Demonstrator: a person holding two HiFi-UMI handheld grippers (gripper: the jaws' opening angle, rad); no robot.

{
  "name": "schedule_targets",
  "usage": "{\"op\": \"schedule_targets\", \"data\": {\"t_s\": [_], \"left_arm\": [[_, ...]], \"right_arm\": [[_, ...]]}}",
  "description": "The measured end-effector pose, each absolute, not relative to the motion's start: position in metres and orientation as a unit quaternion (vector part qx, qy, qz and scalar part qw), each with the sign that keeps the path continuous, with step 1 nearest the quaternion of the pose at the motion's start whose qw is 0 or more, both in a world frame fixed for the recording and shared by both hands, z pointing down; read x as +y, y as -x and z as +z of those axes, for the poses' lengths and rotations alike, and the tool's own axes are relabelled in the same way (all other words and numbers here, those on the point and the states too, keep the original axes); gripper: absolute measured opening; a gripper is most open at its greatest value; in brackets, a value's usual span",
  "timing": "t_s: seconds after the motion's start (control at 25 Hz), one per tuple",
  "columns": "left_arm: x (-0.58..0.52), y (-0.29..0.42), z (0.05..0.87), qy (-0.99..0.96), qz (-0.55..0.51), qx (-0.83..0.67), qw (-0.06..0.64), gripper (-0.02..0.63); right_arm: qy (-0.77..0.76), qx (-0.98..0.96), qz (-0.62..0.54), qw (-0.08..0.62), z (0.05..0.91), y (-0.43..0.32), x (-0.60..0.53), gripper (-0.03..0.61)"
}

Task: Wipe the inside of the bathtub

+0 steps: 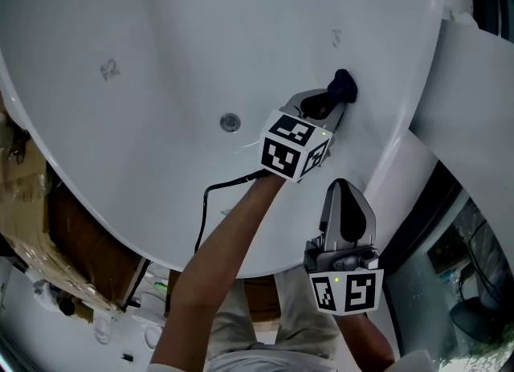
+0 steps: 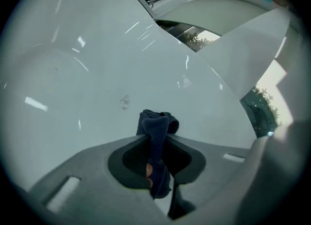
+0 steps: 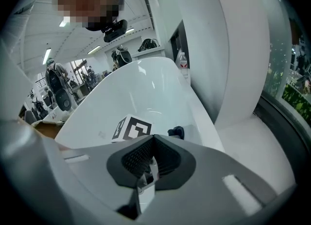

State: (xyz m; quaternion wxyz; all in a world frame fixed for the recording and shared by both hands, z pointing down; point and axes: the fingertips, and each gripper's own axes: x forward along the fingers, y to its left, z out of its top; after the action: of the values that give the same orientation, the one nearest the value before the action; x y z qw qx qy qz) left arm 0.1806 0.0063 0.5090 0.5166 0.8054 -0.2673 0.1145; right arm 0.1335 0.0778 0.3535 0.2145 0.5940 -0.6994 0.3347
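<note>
Dark blue cloth [image 1: 344, 83] held by the white bathtub's [image 1: 161, 57] inner side wall.
The soft, bunched cloth is pinched in the left gripper's [image 1: 331, 104] jaws; the right gripper's [image 1: 344, 190] jaws are closed on nothing.

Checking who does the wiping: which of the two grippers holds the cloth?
The left gripper, shut on the dark blue cloth inside the bathtub; the right gripper is shut, empty.

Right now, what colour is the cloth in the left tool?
Dark navy blue cloth, best seen in the left gripper view.
</note>
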Motion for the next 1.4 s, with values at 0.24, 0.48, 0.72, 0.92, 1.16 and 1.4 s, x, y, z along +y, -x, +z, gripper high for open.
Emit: {"op": "schedule_targets", "data": {"t_s": [0.24, 0.48, 0.72, 0.92, 1.16, 1.4], "left_arm": [[-0.006, -0.18, 0.529, -0.819, 0.128, -0.268, 0.492, 0.061], [-0.015, -0.174, 0.558, -0.816, 0.145, -0.283, 0.482, 0.061], [-0.023, -0.167, 0.587, -0.811, 0.156, -0.296, 0.48, 0.06], [-0.028, -0.164, 0.606, -0.806, 0.157, -0.297, 0.488, 0.06], [-0.034, -0.156, 0.635, -0.792, 0.166, -0.309, 0.499, 0.06], [-0.038, -0.152, 0.66, -0.796, 0.18, -0.316, 0.483, 0.058]], "right_arm": [[-0.614, -0.682, 0.337, 0.21, 0.372, -0.132, 0.078, 0.006], [-0.632, -0.659, 0.356, 0.201, 0.391, -0.126, 0.08, 0.006], [-0.629, -0.655, 0.372, 0.193, 0.408, -0.115, 0.078, 0.006], [-0.63, -0.65, 0.377, 0.196, 0.417, -0.114, 0.08, 0.006], [-0.622, -0.654, 0.384, 0.195, 0.423, -0.109, 0.084, 0.006], [-0.603, -0.672, 0.384, 0.193, 0.427, -0.099, 0.08, 0.006]]}}
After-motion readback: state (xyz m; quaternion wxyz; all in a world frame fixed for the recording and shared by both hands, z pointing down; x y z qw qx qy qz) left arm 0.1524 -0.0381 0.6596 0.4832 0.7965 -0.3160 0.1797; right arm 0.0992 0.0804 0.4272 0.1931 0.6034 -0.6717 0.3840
